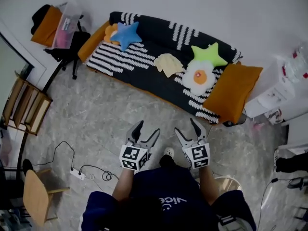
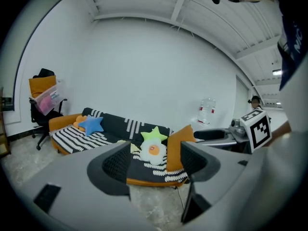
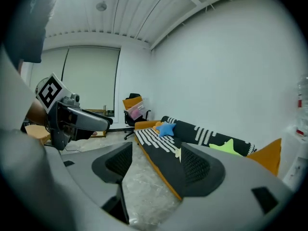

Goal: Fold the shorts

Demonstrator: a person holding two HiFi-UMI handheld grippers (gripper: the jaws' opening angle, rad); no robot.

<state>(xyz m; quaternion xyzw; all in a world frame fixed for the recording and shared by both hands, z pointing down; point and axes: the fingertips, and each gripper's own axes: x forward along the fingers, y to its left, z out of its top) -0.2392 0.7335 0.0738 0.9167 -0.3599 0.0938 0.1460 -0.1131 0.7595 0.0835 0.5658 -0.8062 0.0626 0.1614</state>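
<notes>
A pair of pale yellow fabric shorts point(image 1: 168, 64) lies crumpled on the seat of a long sofa draped in a black blanket with white stripes point(image 1: 149, 83), roughly midway along it, between a blue star-shaped plush pillow point(image 1: 126, 34) and a white round plush pillow with an orange yolk centre point(image 1: 199, 77). A green star-shaped plush pillow point(image 1: 208, 55) leans just behind the egg pillow, and a large orange cushion point(image 1: 232, 91) sits at the sofa's far right end. The person stands on the grey marbled floor point(image 1: 96, 124), well apart from the sofa, with both tools held out towards it. The left hand-held gripper point(image 1: 149, 127) has its jaws spread wide with nothing between them, and the right hand-held gripper point(image 1: 185, 126) is likewise spread and empty. Neither touches the shorts.
</notes>
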